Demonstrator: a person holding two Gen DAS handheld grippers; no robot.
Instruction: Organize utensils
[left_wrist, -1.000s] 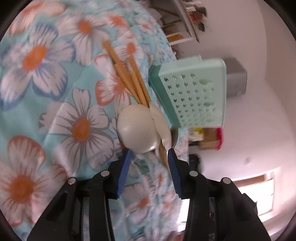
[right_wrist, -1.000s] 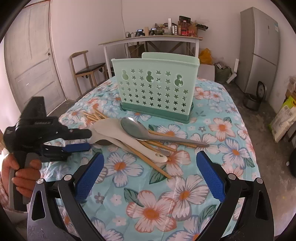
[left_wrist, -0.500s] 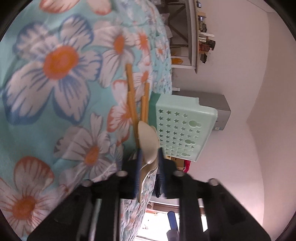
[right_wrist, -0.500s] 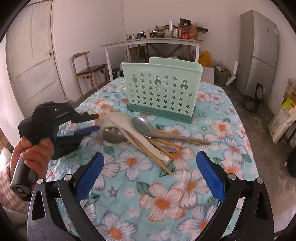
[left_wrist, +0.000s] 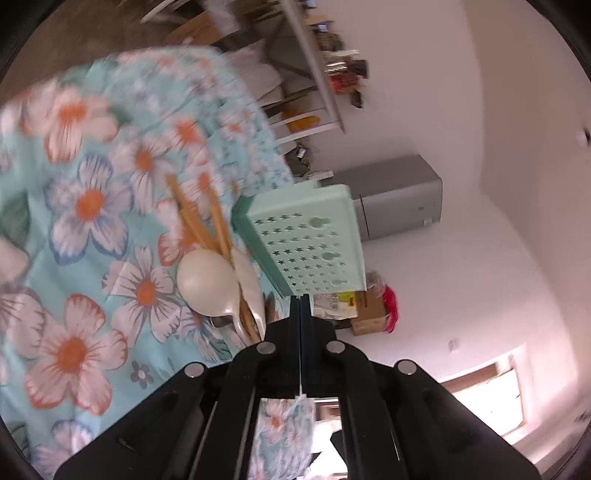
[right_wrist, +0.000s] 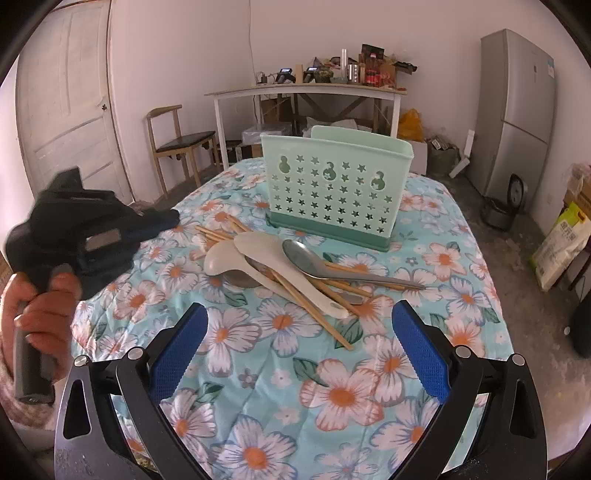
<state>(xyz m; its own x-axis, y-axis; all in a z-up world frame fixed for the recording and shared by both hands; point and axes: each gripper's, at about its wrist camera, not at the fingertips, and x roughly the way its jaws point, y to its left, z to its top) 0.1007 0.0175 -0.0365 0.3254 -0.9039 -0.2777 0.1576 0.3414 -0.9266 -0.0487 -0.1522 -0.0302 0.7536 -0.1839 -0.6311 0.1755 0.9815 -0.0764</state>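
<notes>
Left tongs clenched, nothing between them; right tongs released, low centre. Utensil pile mid-frame on tabletop, before green caddy. Risk: tangled pile scatters if single piece is tugged.

Black hand-held gripper, blue textured pads, silver screws, pink knit sleeve

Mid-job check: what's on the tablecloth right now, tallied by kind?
White plastic spoons: 2
Metal spoons: 2
Wooden chopsticks: at least 4; the pile hides the exact number
Green utensil holder: 1
Total: at least 9
</notes>
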